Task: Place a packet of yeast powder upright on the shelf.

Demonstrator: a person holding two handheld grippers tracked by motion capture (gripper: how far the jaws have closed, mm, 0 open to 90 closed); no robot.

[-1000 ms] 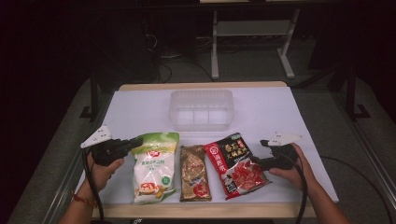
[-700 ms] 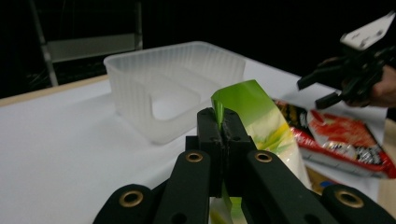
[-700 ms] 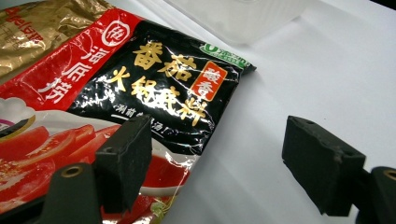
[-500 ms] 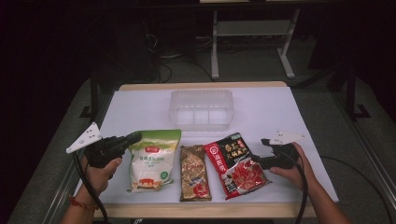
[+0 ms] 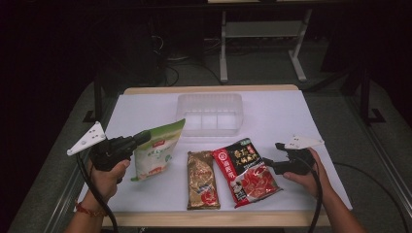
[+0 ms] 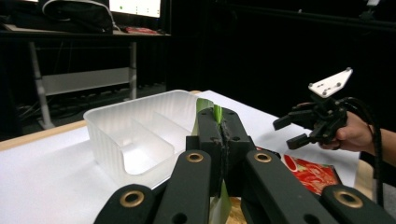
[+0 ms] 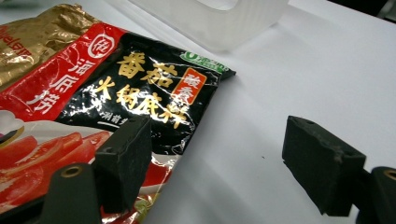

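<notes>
My left gripper (image 5: 144, 137) is shut on the top edge of a green and white packet (image 5: 156, 150), which hangs tilted above the table's left side. In the left gripper view a sliver of that green packet (image 6: 216, 113) is pinched between the closed jaws of my left gripper (image 6: 219, 122). A brown packet (image 5: 202, 179) and a red and black packet (image 5: 246, 170) lie flat near the front edge. My right gripper (image 5: 269, 162) stands open beside the red and black packet, its jaws apart over the white tabletop in the right gripper view (image 7: 215, 163), next to the red and black packet (image 7: 140, 88).
A clear plastic tray (image 5: 210, 113) with compartments stands at the middle back of the white table (image 5: 272, 111). A metal stand (image 5: 262, 43) is on the floor beyond the table. Cables trail from both grippers along the forearms.
My left gripper has lifted the green and white packet off the table and tilted it up. The right gripper has stayed where it was.
</notes>
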